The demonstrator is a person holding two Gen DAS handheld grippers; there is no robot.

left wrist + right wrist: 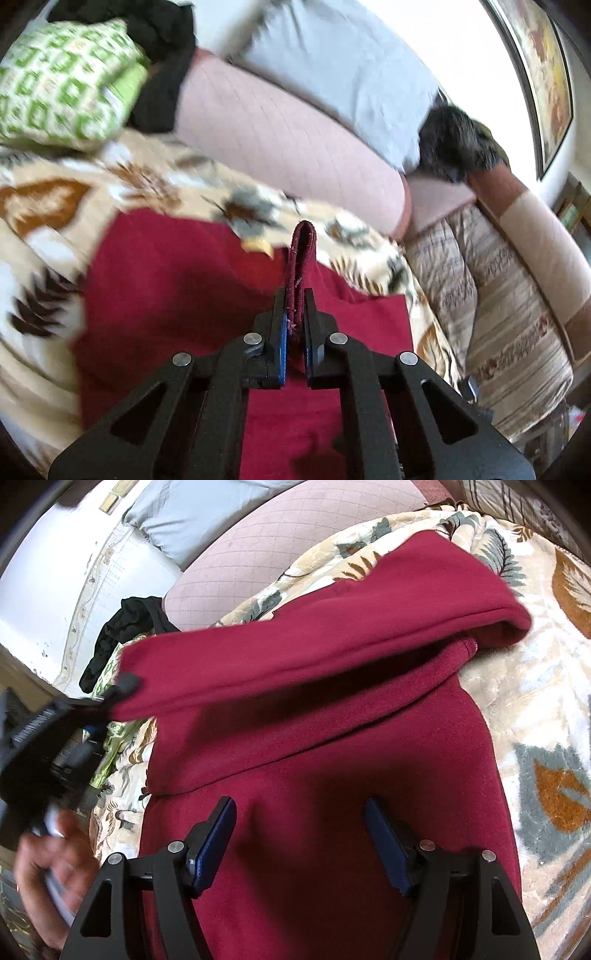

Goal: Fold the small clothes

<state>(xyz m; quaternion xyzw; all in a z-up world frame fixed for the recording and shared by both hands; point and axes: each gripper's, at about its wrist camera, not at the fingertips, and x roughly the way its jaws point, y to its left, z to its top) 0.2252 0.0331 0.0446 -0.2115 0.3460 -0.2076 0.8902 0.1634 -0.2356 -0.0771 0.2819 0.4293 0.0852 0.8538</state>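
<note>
A dark red garment lies on a leaf-patterned blanket. My left gripper is shut on a fold of the garment's edge, which sticks up between the fingers. In the right wrist view the left gripper holds that edge lifted at the left, and the raised flap folds over the rest of the red garment. My right gripper is open and empty, just above the garment's near part.
A green-patterned pillow and black clothing lie at the far left. A pink quilted cushion and a light blue pillow lie behind the blanket. A striped sofa arm is at the right.
</note>
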